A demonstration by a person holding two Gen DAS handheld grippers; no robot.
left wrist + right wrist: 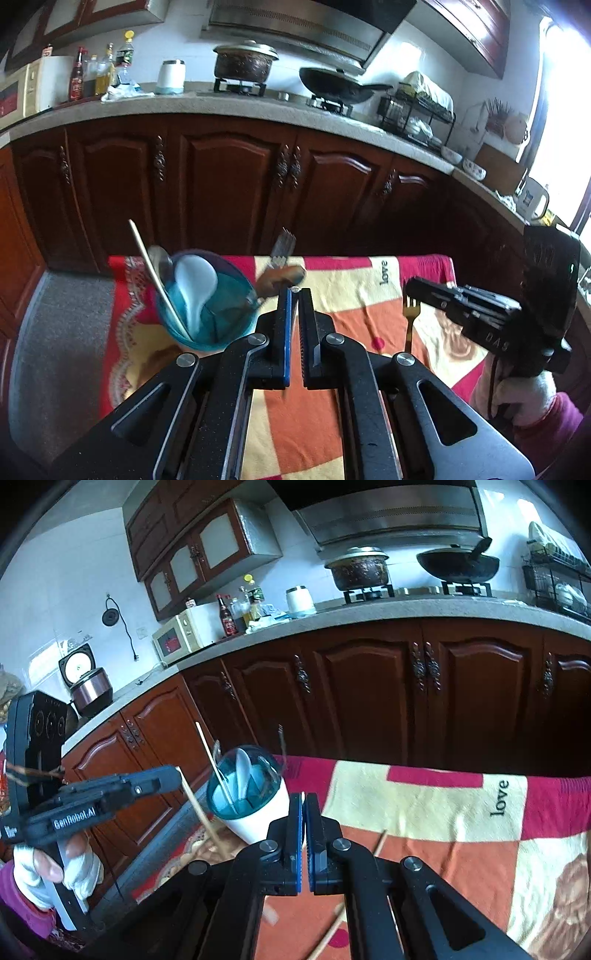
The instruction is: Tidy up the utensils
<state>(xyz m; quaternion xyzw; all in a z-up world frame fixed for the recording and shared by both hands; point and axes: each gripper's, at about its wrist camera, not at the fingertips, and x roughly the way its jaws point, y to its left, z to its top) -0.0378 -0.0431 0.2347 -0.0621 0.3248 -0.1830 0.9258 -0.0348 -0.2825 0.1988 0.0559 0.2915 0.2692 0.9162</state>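
Teal-rimmed round holder (207,317) bristling with white ceramic spoon (195,284), chopstick (155,277).

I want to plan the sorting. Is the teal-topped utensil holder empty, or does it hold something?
Not empty. A white spoon, a chopstick and a metal spoon stand in the holder.

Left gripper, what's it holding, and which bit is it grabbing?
The left gripper pinches a wooden chopstick near its top end. The rest slants down beside the utensil cup.
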